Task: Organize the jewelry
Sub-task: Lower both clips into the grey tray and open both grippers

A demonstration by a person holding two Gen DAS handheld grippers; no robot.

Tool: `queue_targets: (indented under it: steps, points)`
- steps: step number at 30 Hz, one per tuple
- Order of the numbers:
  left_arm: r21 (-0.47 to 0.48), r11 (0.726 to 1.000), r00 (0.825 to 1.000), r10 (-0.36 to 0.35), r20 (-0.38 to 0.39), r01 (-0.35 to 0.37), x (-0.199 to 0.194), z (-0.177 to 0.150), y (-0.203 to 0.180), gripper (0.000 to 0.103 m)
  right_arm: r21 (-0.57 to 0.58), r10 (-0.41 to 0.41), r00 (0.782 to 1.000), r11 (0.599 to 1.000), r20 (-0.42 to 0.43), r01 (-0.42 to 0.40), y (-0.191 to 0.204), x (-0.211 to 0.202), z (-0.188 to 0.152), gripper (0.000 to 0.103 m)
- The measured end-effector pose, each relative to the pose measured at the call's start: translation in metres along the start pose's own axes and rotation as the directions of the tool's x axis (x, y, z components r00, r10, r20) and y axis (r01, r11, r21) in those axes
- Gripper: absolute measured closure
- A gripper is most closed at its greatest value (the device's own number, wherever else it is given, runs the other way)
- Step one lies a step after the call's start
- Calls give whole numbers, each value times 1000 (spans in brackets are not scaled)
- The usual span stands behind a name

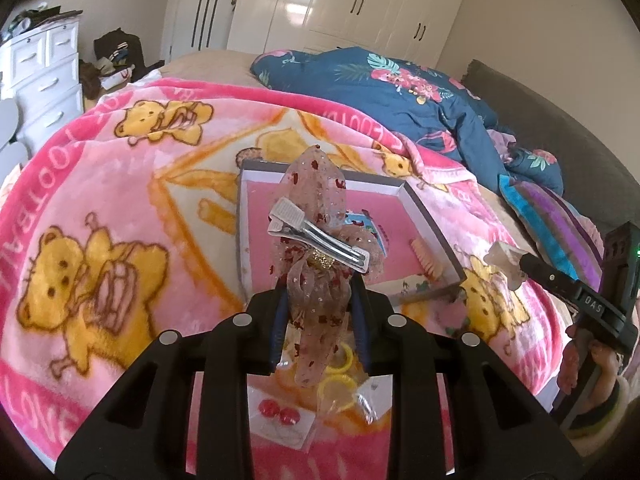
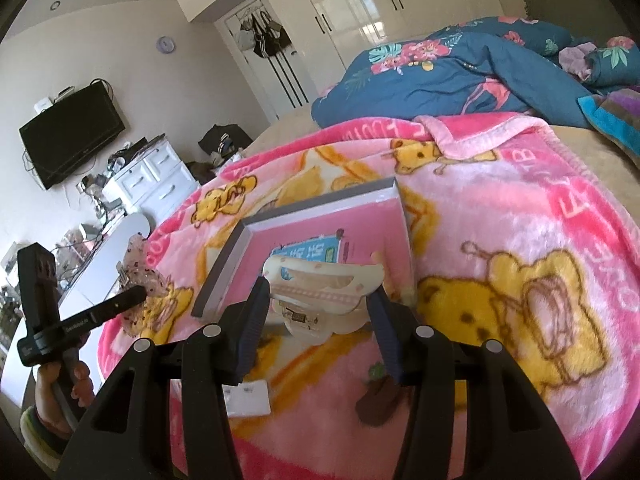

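My left gripper [image 1: 319,294] is shut on a sheer pink bow hair clip [image 1: 318,216] with red dots and a silver metal clasp, held up above the bed. My right gripper [image 2: 320,292] is shut on a cream claw hair clip [image 2: 324,280], lifted over the near edge of the box. A shallow grey-rimmed box [image 1: 430,216] with a pink lining lies on the pink bear blanket; a peach comb-like clip [image 1: 426,262] rests inside it. In the right wrist view the bow hair clip [image 2: 140,268] and the left gripper [image 2: 134,294] show at the left.
Below the left gripper lie yellow hair rings [image 1: 340,390], red round earrings on a card [image 1: 278,420] and small plastic packets. A white card [image 2: 248,398] and a brown item [image 2: 380,400] lie under the right gripper. A blue floral duvet [image 1: 380,88] is heaped behind.
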State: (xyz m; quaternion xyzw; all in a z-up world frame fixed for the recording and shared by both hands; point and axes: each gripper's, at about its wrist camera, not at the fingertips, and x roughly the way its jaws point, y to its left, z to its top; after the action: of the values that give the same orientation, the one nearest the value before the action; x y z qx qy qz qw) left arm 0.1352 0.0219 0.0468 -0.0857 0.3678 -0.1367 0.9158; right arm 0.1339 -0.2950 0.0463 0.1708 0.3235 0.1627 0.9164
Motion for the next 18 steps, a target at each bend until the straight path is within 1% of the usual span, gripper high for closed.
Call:
queue_targets:
  steps: [10,18]
  points:
    - [6,1000,1000,7,-4,-7,18,14,-3,82,-7,4,1000,1000,28,-4,2,11,17,54]
    - [8,1000,999,21,-31,-21,40,17,0,80,-8,0,999,1000,32,0,2,25,26,54]
